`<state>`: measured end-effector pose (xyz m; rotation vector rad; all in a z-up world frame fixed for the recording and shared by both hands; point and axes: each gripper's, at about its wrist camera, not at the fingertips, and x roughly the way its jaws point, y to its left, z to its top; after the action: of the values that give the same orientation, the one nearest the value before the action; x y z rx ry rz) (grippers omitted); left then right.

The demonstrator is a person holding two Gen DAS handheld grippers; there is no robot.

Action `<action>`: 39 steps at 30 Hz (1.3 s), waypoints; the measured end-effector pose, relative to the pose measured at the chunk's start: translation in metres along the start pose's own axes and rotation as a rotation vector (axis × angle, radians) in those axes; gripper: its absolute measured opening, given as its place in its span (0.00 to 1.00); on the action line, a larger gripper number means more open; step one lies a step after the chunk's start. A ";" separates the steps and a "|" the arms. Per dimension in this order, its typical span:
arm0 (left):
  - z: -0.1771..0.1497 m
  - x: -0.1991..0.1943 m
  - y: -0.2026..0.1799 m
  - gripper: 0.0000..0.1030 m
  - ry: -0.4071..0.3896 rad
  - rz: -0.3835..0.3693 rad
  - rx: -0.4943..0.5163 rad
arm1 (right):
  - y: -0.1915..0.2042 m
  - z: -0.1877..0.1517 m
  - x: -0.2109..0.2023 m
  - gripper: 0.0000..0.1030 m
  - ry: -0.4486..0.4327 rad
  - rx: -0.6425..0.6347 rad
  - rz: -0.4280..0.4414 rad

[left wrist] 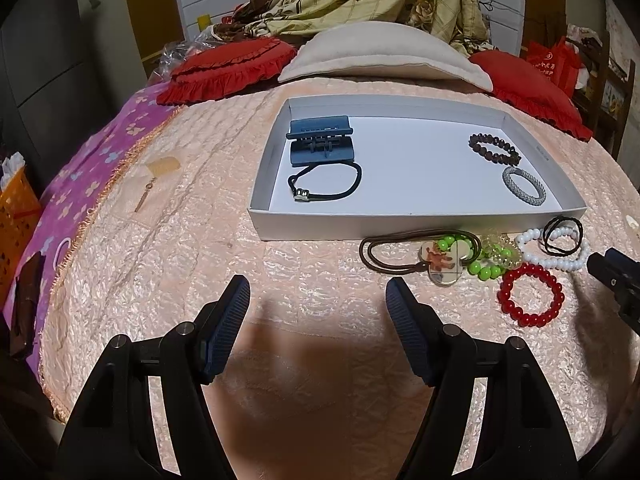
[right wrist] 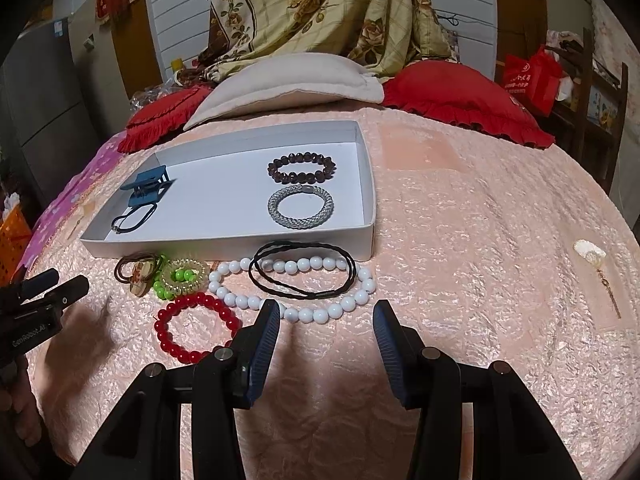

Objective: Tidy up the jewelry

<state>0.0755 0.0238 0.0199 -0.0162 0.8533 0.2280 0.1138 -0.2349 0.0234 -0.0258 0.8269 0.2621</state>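
A white tray [left wrist: 416,222] [right wrist: 224,246] lies on the bed. It holds a blue hair clip [left wrist: 320,140], a black hair tie [left wrist: 326,182], a dark bead bracelet [right wrist: 302,167] and a silver bracelet [right wrist: 301,206]. In front of it lie a white bead necklace [right wrist: 296,312], a black cord [right wrist: 300,270], a red bead bracelet [right wrist: 196,328] [left wrist: 530,294], green beads [left wrist: 486,270], a yellow coil tie [right wrist: 186,276] and a brown tie with a charm [left wrist: 440,264]. My left gripper [left wrist: 318,304] is open and empty over the bedspread. My right gripper [right wrist: 326,320] is open and empty, just short of the white necklace.
A pink bedspread [left wrist: 320,256] covers the bed. Red cushions [right wrist: 460,96] and a beige pillow [left wrist: 384,54] lie behind the tray. A hair stick with a shell end [right wrist: 592,260] lies at the right. An orange basket [left wrist: 16,216] stands off the left edge.
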 end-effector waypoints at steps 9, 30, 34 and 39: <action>-0.005 0.009 0.010 0.69 -0.009 -0.118 0.038 | -0.001 0.000 0.002 0.45 0.007 0.003 0.006; 0.022 0.047 -0.048 0.67 0.043 -0.268 0.206 | -0.011 0.002 -0.004 0.45 0.005 0.035 0.022; 0.022 0.048 -0.042 0.54 0.044 -0.265 0.176 | -0.011 0.001 -0.001 0.45 0.016 0.028 0.022; 0.019 0.042 -0.031 0.34 0.049 -0.265 0.111 | -0.021 0.000 0.002 0.45 0.010 0.040 0.031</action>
<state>0.1229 0.0033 -0.0010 -0.0308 0.9014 -0.0687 0.1198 -0.2547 0.0203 0.0236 0.8434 0.2745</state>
